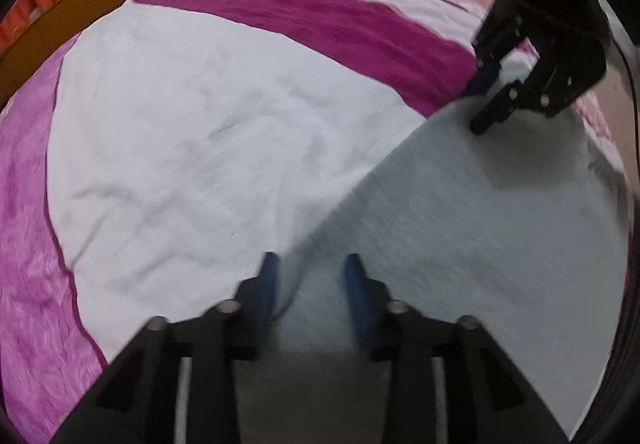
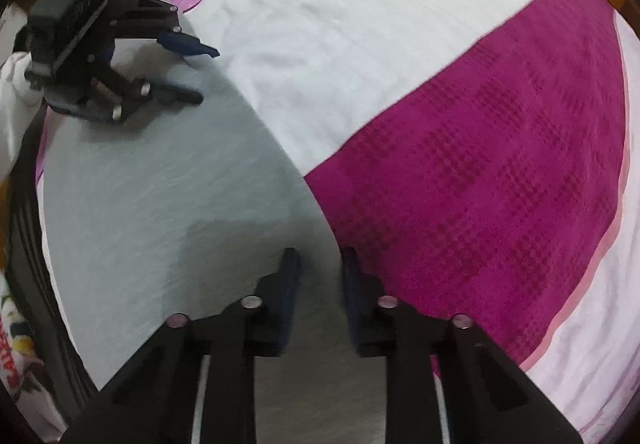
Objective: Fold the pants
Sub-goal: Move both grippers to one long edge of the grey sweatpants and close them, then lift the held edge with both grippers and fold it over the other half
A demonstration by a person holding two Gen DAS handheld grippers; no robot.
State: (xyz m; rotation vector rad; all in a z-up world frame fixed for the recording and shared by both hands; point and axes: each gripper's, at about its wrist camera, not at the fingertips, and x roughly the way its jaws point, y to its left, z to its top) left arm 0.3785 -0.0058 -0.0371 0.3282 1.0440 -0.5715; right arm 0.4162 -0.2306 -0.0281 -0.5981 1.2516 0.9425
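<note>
Pants (image 1: 480, 224): grey, spread flat on bed cover (image 1: 180, 132), filling 3–6 o'clock of left view, 7–10 o'clock of right view
Left gripper (image 1: 312, 264): at far edge of pants, jaws apart w/ fabric between, not clamped
Right gripper (image 2: 318, 258): same edge, jaws apart, nothing held
Step (est.): mid-fold, edge being taken up or just laid down – can't tell which
Next: if lifting, both grips must close on edge together & carry evenly
</note>
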